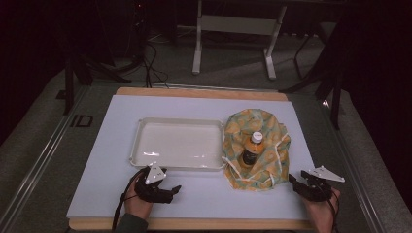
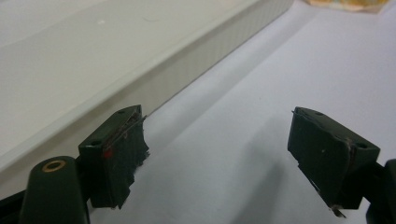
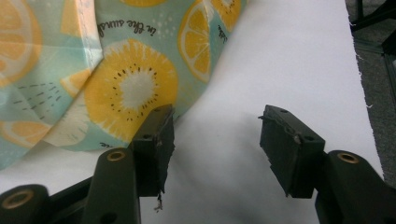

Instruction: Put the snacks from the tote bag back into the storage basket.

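- Both grippers rest near the table's front edge: my left gripper gapes wide, empty, beside the shallow white plastic tray.
- Right gripper gapes too, empty, at the lemon-print cloth.
- Orange-capped dark bottle stands on that cloth.

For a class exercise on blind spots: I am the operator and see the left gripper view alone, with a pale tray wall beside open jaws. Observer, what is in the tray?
Observer: Nothing lies in the tray; the high view shows its floor bare.
Operator: What is that patterned scrap at my top edge?
Observer: A cloth printed with citrus slices, spread right of the tray.
Operator: Anything on it?
Observer: A bottle with a white cap stands at its middle.
Operator: Where is the other tool?
Observer: The right tool is open, one jaw at the cloth's edge; the left tool is open too.
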Demonstrator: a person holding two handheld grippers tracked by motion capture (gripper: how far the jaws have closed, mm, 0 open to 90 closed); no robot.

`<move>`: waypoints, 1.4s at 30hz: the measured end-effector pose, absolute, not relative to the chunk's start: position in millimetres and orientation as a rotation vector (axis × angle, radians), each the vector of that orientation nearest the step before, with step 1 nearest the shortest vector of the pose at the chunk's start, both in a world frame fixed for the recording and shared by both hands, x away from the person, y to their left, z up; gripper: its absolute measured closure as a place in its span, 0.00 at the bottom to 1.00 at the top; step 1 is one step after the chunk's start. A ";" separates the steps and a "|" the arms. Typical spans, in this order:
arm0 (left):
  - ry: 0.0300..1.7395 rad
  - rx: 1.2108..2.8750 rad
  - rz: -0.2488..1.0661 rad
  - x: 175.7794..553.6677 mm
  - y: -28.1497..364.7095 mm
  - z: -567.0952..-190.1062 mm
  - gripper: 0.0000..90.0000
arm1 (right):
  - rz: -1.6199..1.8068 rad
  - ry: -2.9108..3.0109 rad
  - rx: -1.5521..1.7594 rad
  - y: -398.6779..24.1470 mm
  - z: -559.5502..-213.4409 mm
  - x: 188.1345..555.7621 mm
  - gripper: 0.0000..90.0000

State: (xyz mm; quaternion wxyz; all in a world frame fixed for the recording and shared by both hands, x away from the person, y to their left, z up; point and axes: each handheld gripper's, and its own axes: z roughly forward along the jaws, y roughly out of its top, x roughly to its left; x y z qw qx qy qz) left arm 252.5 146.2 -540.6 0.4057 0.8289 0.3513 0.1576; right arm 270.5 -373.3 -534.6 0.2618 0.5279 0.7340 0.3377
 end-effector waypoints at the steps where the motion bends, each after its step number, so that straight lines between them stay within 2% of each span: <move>1: 0.883 2.084 0.398 252.1 147.0 -540.4 0.21 | 0.916 1.988 1.427 -373.4 -534.6 270.4 0.49; 16: 0.818 2.079 0.401 248.1 147.0 -539.9 0.20 | 0.948 1.980 1.437 -375.8 -533.2 269.8 0.50; 42: 0.817 2.079 0.398 248.3 147.0 -539.9 0.20 | 0.964 1.982 1.391 -368.7 -524.8 269.5 0.53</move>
